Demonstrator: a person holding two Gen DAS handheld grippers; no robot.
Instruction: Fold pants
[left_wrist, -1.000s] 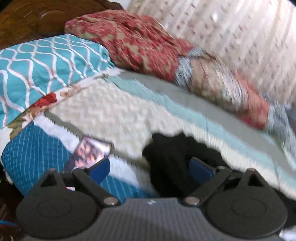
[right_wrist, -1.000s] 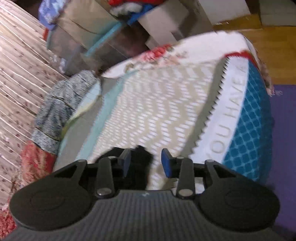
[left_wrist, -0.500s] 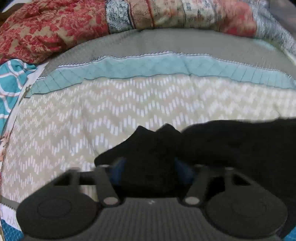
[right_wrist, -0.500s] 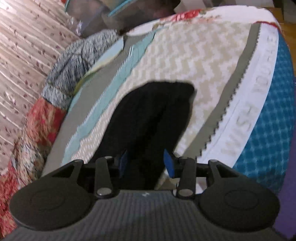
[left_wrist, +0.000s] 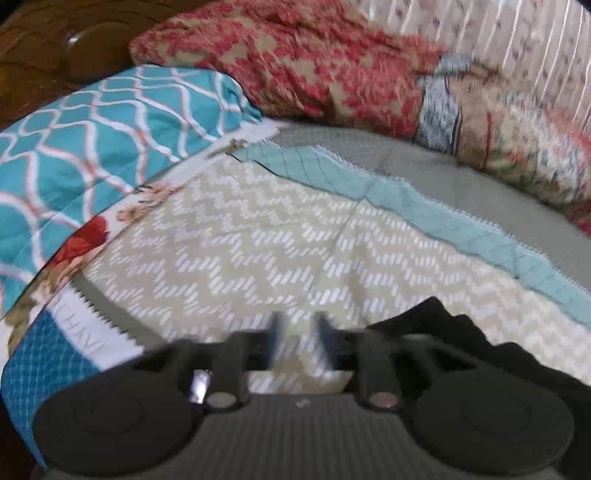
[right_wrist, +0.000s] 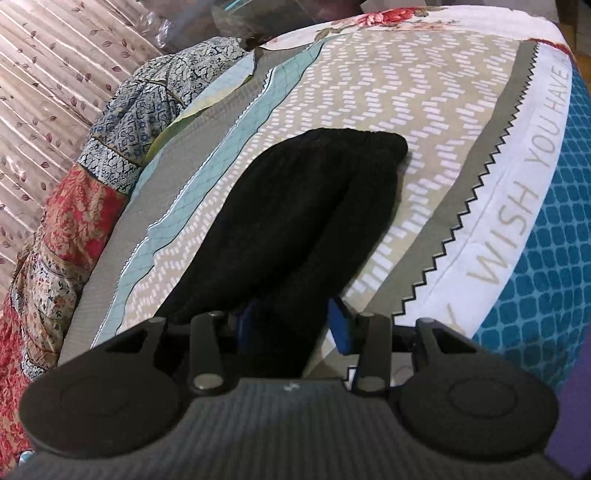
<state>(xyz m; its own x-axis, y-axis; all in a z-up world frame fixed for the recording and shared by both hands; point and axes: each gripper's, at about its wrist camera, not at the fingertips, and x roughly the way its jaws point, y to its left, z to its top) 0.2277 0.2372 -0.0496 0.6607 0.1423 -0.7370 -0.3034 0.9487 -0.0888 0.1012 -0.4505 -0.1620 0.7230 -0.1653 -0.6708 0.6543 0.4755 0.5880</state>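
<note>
The black pants (right_wrist: 306, 206) lie lengthwise on the chevron bedspread (right_wrist: 424, 96), waistband at the far end. My right gripper (right_wrist: 291, 325) straddles the near end of the pants, blue pads on either side of the cloth, with a gap between them. In the left wrist view the pants (left_wrist: 465, 343) lie to the right, beside the gripper. My left gripper (left_wrist: 299, 343) is blurred, its jaws a little apart with only bedspread (left_wrist: 258, 236) showing between them.
A teal patterned pillow (left_wrist: 92, 147) lies at the left, a red floral quilt (left_wrist: 314, 62) along the back by the curtain (right_wrist: 48, 62). The bed's edge with a blue border (right_wrist: 546, 258) drops off on the right.
My left gripper has let go of the pants and swung left toward the pillow. The pants now lie flat and longer in the right wrist view.
</note>
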